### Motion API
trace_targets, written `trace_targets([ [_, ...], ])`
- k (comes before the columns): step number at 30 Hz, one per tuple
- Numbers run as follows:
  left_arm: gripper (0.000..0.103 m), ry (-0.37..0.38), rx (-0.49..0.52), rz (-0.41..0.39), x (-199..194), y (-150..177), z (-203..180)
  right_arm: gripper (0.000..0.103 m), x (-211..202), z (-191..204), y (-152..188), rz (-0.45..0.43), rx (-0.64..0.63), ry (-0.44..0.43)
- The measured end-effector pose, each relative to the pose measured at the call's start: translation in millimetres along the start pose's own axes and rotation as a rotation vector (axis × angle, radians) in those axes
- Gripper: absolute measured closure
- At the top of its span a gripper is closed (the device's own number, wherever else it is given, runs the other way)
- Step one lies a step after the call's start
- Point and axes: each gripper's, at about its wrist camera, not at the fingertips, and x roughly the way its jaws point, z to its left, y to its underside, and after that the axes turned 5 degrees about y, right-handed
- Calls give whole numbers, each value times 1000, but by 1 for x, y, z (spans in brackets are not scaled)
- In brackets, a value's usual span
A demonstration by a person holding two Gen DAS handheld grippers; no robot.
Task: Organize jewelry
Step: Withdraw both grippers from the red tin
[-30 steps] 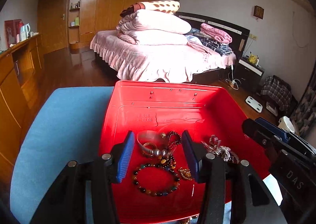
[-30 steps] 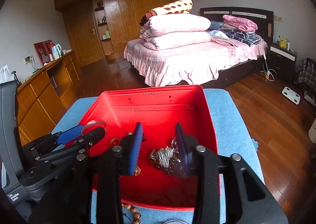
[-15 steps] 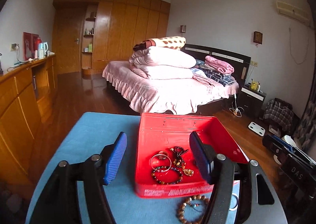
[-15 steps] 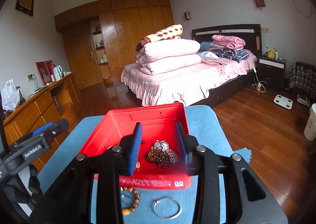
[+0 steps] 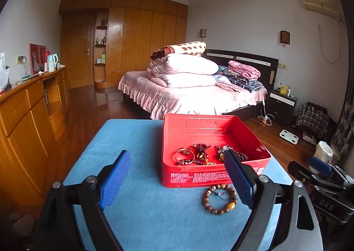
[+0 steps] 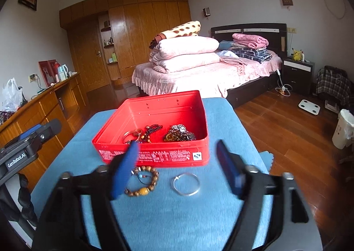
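The left gripper (image 5: 177, 181) and right gripper (image 6: 179, 167) have just been opening wide, with nothing between them. The red box (image 6: 154, 155) of jewelry sits toward the blue tabletop's (image 6: 177, 217) far edge. A bead bracelet (image 6: 142, 181) and silver ring (image 6: 186, 184) lie just before it.

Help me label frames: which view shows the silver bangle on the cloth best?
The right wrist view: the silver bangle lies whole and unobstructed on the blue cloth, in front of the red tin. In the left wrist view, it is hidden.
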Motion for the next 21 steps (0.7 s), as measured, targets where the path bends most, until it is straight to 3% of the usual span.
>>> trace_targets([
  [9,13,-21,-1,43,-9,28,7,6,-10,6,23,37,-58,23],
  [17,13,-4,-53,162,11,63,15,6,36,3,57,219,-52,24],
  [21,13,-10,-55,194,22,72,14,6,55,2,67,271,-39,32],
])
